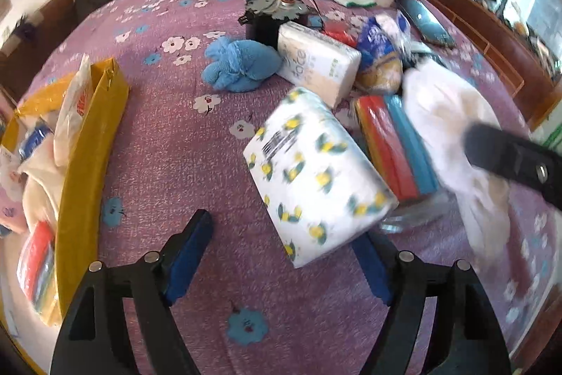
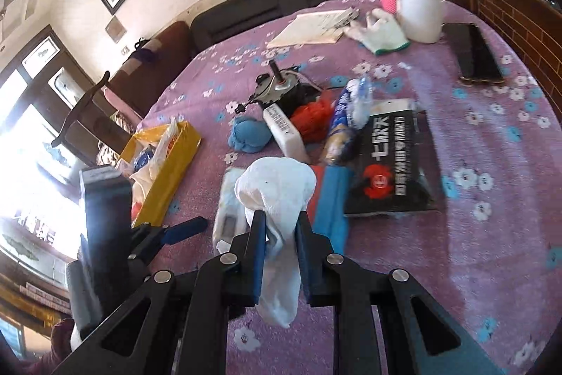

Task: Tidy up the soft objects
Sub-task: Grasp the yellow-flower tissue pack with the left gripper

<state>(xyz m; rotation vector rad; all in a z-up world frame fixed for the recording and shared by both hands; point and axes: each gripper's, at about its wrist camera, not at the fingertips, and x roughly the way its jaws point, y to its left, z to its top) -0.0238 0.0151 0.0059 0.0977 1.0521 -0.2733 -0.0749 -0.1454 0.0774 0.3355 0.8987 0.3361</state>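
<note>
My right gripper point(image 2: 277, 227) is clamped on a limp white sock point(image 2: 277, 195), lifted above the purple floral cloth point(image 2: 474, 234). My left gripper point(image 1: 281, 255) stands wide, holding nothing, with a glossy lemon-print tissue pack point(image 1: 316, 178) just ahead; a yellow box point(image 1: 87, 164) sits left.

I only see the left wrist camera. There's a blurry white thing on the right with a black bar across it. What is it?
Observer: It's a soft white cloth. The right gripper has its jaws shut on it.
Operator: Is it flat on the table?
Observer: No. It bunches up above the jaws and its loose end hangs down between the fingers.
Operator: What's hiding behind it?
Observer: A flat black packet with a round red logo. It lies on the purple tablecloth.
</note>
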